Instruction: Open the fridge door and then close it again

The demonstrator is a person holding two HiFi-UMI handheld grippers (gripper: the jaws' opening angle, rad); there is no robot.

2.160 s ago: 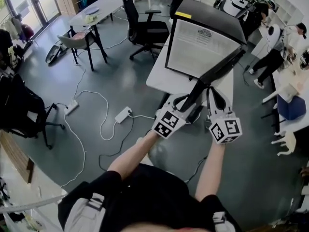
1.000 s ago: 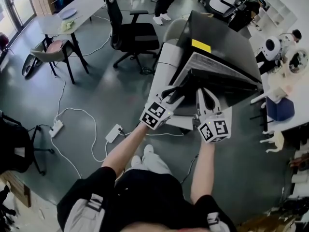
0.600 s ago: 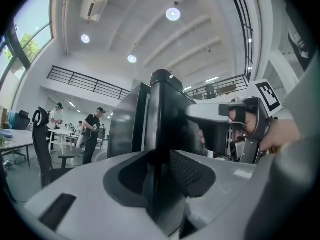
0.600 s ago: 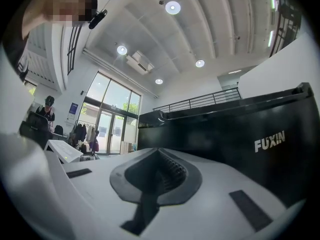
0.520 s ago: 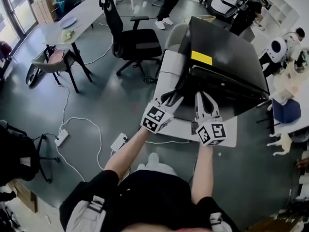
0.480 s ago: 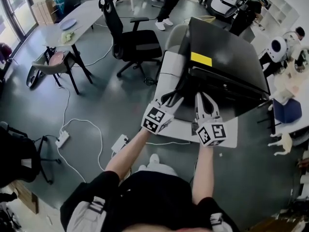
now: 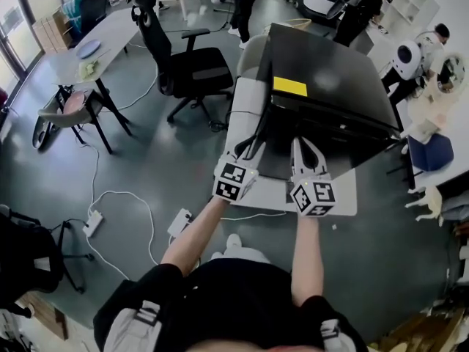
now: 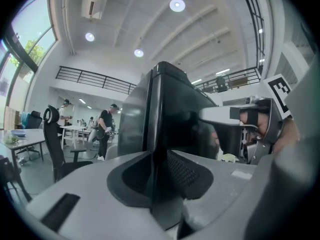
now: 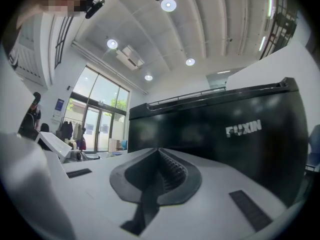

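Observation:
A black fridge [image 7: 330,86] with a yellow label [image 7: 289,86] stands on a white table [image 7: 242,116], its door flat against the body. My left gripper [image 7: 253,139] is at the door's left front edge. In the left gripper view that edge of the fridge [image 8: 175,119] runs up from the narrow gap of my left gripper [image 8: 159,154], whose jaws are closing without clearly pressing on it. My right gripper [image 7: 302,145] is shut and empty, its tips at the door front. In the right gripper view my right gripper [image 9: 157,151] points along the lettered door of the fridge [image 9: 225,134].
A black office chair [image 7: 194,64] stands left of the fridge's table. Farther left are a grey table [image 7: 110,31] and a small chair [image 7: 69,105]. Cables and power strips [image 7: 91,222] lie on the floor. People and a white robot [image 7: 407,53] are at the back and right.
The fridge door has swung from partly open, with its white inside showing, to flat against the fridge. Both grippers have followed it forward.

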